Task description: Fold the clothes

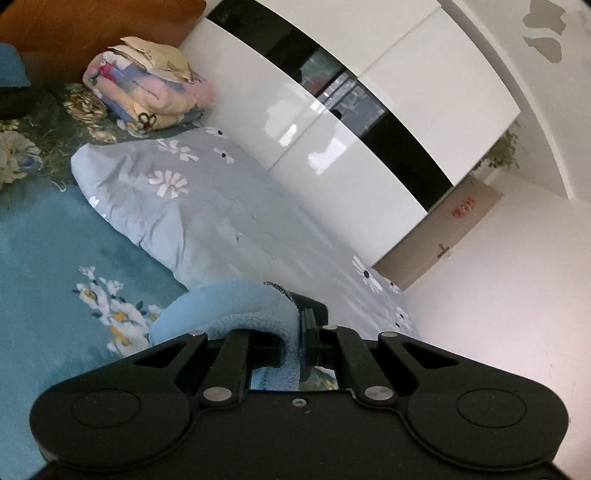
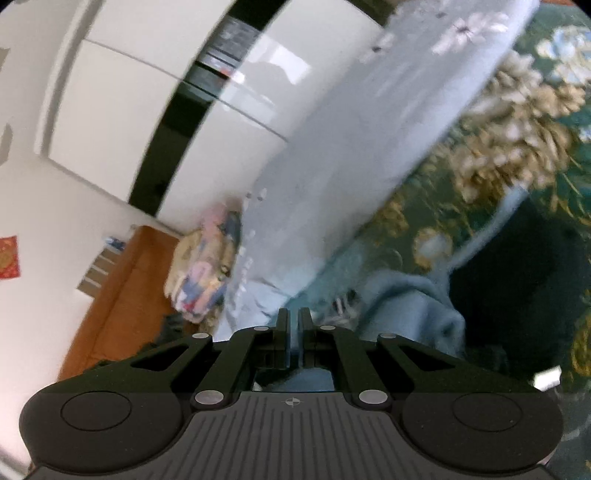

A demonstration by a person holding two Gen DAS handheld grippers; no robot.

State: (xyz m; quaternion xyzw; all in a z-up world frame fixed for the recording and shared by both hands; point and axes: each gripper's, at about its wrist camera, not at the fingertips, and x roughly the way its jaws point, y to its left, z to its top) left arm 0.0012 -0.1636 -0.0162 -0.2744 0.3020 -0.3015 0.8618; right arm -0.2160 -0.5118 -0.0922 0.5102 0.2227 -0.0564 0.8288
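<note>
A light blue fleece garment (image 1: 229,302) rises from the bed and drapes over my left gripper (image 1: 301,321). That gripper is shut on a fold of it, and the fabric hides the left finger. In the right wrist view the same garment (image 2: 410,299) lies bunched just right of my right gripper (image 2: 293,317). Its jaws stand almost together, with a thin strip of pale blue cloth in the slit and more of it under the fingers. The picture is blurred, so the grip is hard to make out.
The bed has a teal flowered cover (image 1: 44,258). A grey duvet with white flowers (image 1: 177,199) lies along its far side. A folded patterned quilt (image 1: 147,92) sits by the wooden headboard (image 1: 92,26). A glossy white wardrobe (image 1: 332,155) stands behind. A black item (image 2: 517,280) lies beside the garment.
</note>
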